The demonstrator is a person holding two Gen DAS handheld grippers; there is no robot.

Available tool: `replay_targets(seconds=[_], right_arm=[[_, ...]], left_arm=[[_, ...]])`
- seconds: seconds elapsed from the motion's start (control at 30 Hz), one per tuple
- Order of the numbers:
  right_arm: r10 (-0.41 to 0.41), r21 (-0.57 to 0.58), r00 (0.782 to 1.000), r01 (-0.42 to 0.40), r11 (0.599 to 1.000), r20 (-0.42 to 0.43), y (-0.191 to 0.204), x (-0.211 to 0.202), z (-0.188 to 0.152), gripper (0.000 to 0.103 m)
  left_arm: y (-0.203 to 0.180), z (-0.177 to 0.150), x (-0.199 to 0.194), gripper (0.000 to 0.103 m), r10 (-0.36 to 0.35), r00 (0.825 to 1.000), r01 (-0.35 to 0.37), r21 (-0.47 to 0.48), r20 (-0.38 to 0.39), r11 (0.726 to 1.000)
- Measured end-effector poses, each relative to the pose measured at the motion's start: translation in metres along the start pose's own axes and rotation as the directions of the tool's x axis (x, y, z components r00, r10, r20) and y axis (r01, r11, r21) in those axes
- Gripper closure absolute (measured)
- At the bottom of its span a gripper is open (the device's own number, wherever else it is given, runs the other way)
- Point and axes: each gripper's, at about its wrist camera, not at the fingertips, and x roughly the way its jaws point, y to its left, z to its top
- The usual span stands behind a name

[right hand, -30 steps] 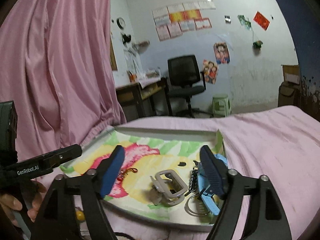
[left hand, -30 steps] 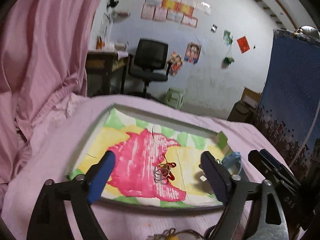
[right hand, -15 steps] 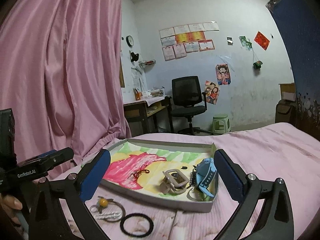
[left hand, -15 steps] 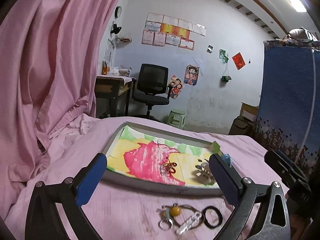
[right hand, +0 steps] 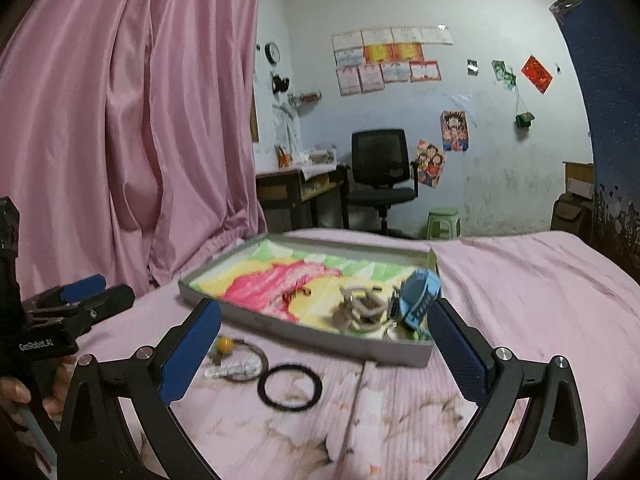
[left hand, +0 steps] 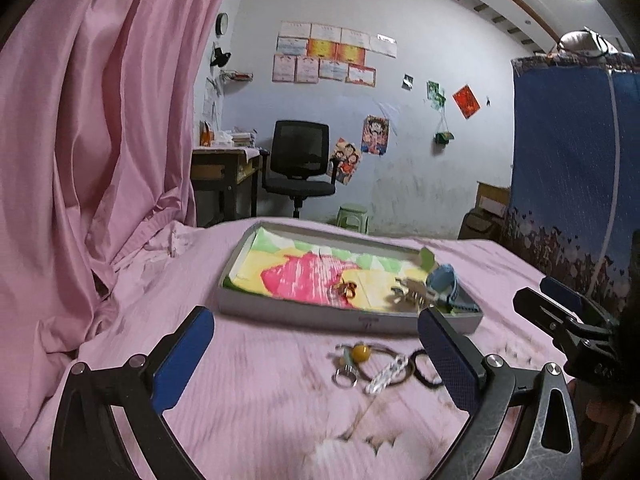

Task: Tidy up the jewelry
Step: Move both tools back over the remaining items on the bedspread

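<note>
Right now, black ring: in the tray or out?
Out. The black ring lies flat on the pink sheet, in front of the tray.

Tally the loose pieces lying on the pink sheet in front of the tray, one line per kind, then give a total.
Round black hair tie: 1
Thin hoop with a yellow bead: 1
Clear crystal strand: 1
Small silver ring: 1
Total: 4, though motion blur could hide more in this tangle.
</note>
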Motion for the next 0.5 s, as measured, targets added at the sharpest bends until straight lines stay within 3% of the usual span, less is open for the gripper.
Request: replay_targets(seconds=[0.27, 0.33, 0.4, 0.5], right_arm=[[0.038, -0.007, 0.989, -0.04, 0.999, -0.14, 0.001, 0.02, -0.012, 0.002], [0.043, -0.006, 0.985, -0.045, 0.999, -0.167, 0.001, 0.025, -0.015, 0.007], [0.052, 0.001, 0.978, -0.052, 0.999, -0.2, 0.0, 0.031, -0.019, 0.022], [0.062, 0.025, 0.966, -0.058, 0.998, -0.249, -0.004, 0.041, -0.024, 0.033]], left_arm=[[0.007, -0.014, 0.011, 0.001, -0.05, 0.992, 0.049, -0.011, -0.118, 0.999], [0.006, -0.016, 0.018, 0.001, -0.067, 0.986, 0.067, -0.005, -0.155, 0.998], [0.004, -0.018, 0.024, 0.002, -0.082, 0.98, 0.083, -0.001, -0.182, 0.997], [0.001, -0.021, 0.033, 0.015, -0.105, 0.968, 0.107, -0.002, -0.228, 0.994]])
